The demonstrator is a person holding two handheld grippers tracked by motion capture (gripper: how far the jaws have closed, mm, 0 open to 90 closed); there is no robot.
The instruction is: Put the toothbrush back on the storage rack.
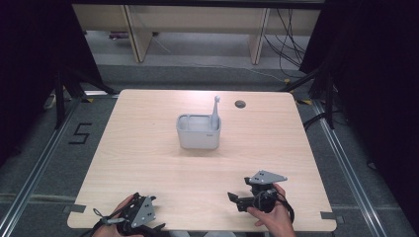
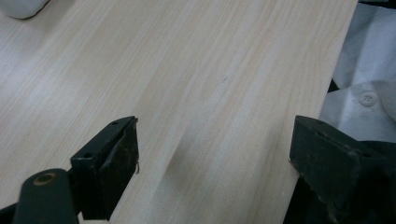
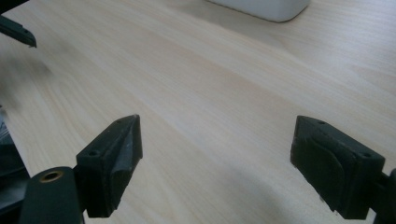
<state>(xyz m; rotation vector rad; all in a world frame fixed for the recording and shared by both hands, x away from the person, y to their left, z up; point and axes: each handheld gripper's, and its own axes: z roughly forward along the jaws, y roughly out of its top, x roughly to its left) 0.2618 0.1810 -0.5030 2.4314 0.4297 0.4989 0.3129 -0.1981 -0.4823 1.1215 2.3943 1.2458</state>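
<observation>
Hovering low at the bottom edge of the table (image 1: 148,148), both grippers empty: left gripper (image 2: 212,154) has jaws spread wide with bare wood between them, right gripper (image 3: 215,158) the same, wide open, nothing held. In the high view the left gripper (image 1: 136,217) sits at bottom left, the right gripper (image 1: 254,195) at bottom right-centre. The thing nearest to work on is the grey caddy (image 1: 198,131), centre of the frame, straight up-frame from both grippers and well apart from them. A grey brush (image 1: 215,111) stands upright in its right-hand compartment, long axis near vertical, handle sticking above the rim. The right gripper looks nearer and better lined up with the brush side, so I'd judge that hand takes the reach. The caddy's base corner is cut off at the top of the right gripper view (image 3: 261,7) and at the upper left of the left gripper view (image 2: 21,7). The caddy's other compartments are too small to read, contents unknown. A white sleeve (image 2: 359,70) shows at the right of the left gripper view.
</observation>
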